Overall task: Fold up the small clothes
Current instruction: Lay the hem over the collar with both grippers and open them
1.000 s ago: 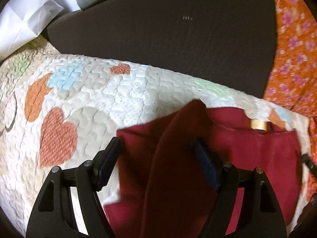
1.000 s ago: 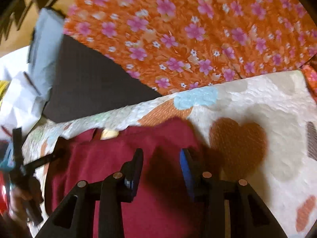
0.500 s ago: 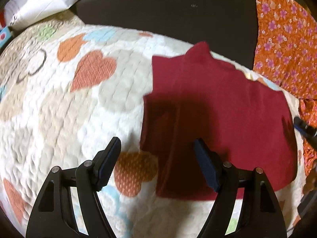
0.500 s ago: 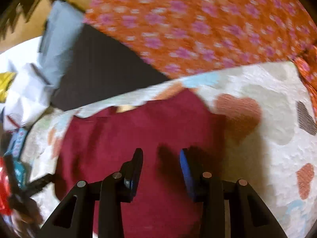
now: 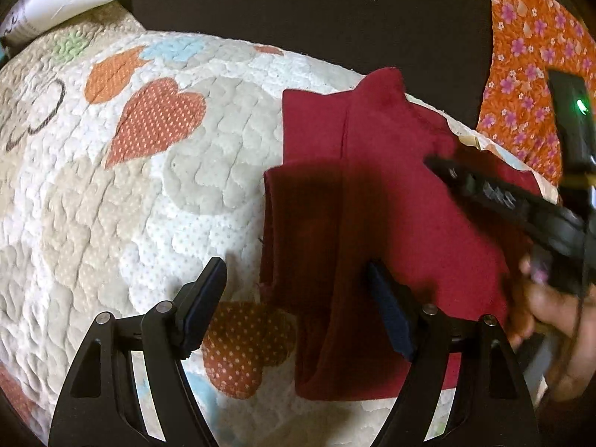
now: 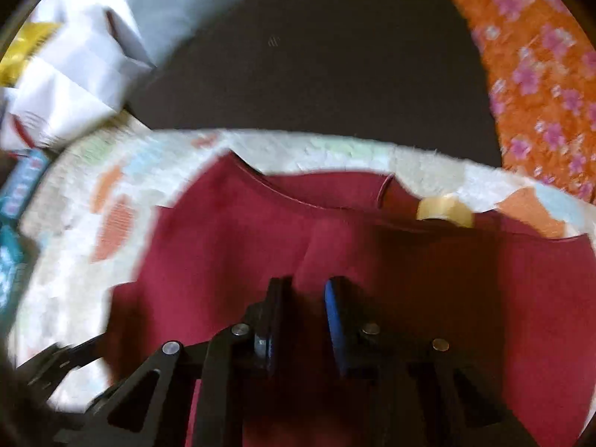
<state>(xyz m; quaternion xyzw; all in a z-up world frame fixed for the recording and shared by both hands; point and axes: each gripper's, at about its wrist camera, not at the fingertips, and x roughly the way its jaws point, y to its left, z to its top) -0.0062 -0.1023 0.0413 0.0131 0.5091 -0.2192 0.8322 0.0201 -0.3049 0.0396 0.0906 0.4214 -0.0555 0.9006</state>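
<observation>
Dark red knit garment (image 5: 402, 205) on heart-patterned quilt (image 5: 156, 193): light, limp, grippy; pinch hem edges. Left gripper (image 5: 298, 305) jaws wide, empty. Right gripper (image 6: 307, 316) jaws just closing, a raised fold between them.

**Home, likely a bedroom or living room**

Soft quilt (image 5: 178, 193) with heart patches serves as the work surface. Orange floral cloth (image 5: 529, 56) at 2 o'clock, dark cushion (image 5: 316, 18) at 12, crumpled white bags (image 6: 74, 67) at 10. Small red garment (image 5: 391, 205) lies on the quilt. Domestic clutter, dim warm light.
</observation>
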